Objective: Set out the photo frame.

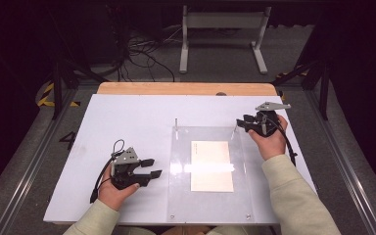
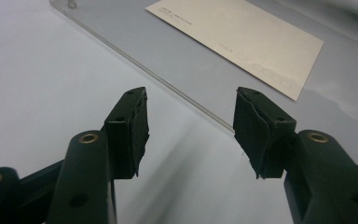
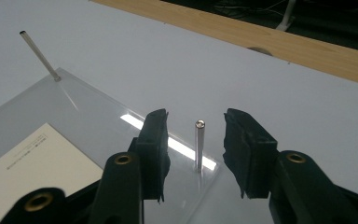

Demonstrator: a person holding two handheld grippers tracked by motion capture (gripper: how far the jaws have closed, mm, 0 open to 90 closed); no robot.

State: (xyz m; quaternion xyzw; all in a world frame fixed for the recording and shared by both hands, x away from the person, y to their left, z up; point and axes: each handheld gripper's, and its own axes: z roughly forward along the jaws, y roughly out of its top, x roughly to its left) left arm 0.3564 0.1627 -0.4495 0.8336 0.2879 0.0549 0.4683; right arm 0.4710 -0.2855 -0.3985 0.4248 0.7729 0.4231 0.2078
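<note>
Right now our right tool (image 3: 193, 149), upper right of the high view, straddles the plate's corner pin (image 3: 199, 145), jaws apart, ready to grab; left tool (image 2: 189, 128) idles open at lower left.

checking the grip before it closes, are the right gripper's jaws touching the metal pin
Apart. The right gripper view shows the pin standing between the right gripper jaws, clear gaps either side.
</note>
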